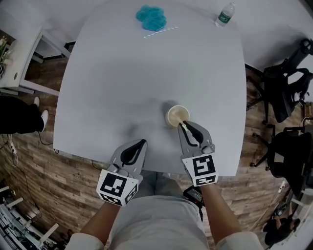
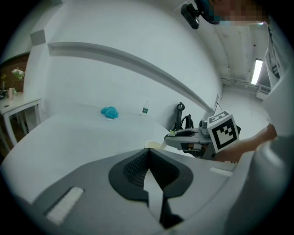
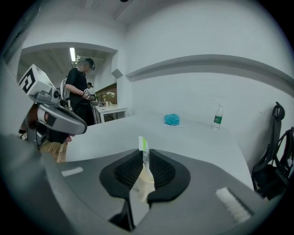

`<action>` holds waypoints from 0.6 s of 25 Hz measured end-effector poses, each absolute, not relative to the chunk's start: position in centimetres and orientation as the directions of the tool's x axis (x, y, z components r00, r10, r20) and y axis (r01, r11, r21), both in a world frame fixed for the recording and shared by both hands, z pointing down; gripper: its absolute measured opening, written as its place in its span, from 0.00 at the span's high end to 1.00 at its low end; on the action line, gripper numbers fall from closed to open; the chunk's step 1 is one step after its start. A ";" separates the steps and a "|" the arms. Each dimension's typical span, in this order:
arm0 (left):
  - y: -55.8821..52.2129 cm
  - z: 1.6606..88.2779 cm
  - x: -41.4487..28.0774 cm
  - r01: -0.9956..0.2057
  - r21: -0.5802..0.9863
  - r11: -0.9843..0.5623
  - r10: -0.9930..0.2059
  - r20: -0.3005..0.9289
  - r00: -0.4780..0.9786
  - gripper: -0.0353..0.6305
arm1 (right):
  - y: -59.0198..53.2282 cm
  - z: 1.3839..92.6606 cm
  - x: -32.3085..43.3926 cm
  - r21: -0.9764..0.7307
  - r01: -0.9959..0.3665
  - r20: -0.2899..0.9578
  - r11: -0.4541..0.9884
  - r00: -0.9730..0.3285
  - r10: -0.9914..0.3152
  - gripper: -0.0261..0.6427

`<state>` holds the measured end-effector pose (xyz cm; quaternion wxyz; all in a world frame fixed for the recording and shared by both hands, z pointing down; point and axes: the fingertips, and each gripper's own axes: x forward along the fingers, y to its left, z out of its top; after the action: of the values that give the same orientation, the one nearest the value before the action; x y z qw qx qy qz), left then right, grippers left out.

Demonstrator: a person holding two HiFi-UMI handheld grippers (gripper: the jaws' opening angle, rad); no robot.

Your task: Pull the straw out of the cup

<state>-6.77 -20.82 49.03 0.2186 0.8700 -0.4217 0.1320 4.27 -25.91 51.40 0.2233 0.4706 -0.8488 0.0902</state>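
Note:
A cream paper cup (image 1: 177,115) stands on the white table (image 1: 122,88), near its front edge. My right gripper (image 1: 187,128) reaches over the cup's near rim. It is shut on a green-and-white straw (image 3: 144,148), whose top end pokes up between the pads. The cup (image 3: 143,181) shows pale below the jaws. My left gripper (image 1: 142,143) hovers over the table to the left of the cup, apart from it. Its pads (image 2: 138,167) meet with nothing between them. In the left gripper view the cup (image 2: 154,145) sits just beyond the jaws, with the right gripper (image 2: 171,134) above it.
A blue fluffy bundle (image 1: 151,17) and a loose straw (image 1: 160,32) lie at the table's far edge, with a water bottle (image 1: 225,14) at the far right corner. Black chairs (image 1: 288,73) stand right of the table. A person (image 3: 80,87) stands in the background.

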 end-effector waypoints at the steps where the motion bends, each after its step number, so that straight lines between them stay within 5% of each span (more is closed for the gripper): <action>1: -20.8 48.9 -6.7 -0.791 0.268 -0.550 -0.677 0.412 0.610 0.92 | -25.8 51.3 4.3 0.051 -0.840 0.462 0.540 -0.460 -0.759 0.89; 15: -19.0 47.1 -6.4 -0.794 0.242 -0.557 -0.692 0.394 0.605 0.92 | -24.4 48.4 5.8 -0.013 -0.865 0.386 0.502 -0.467 -0.795 0.89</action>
<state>-6.43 -18.98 47.13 0.2010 0.8730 -0.4256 0.1276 5.80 -24.41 48.40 0.1674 0.4881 -0.8503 0.1039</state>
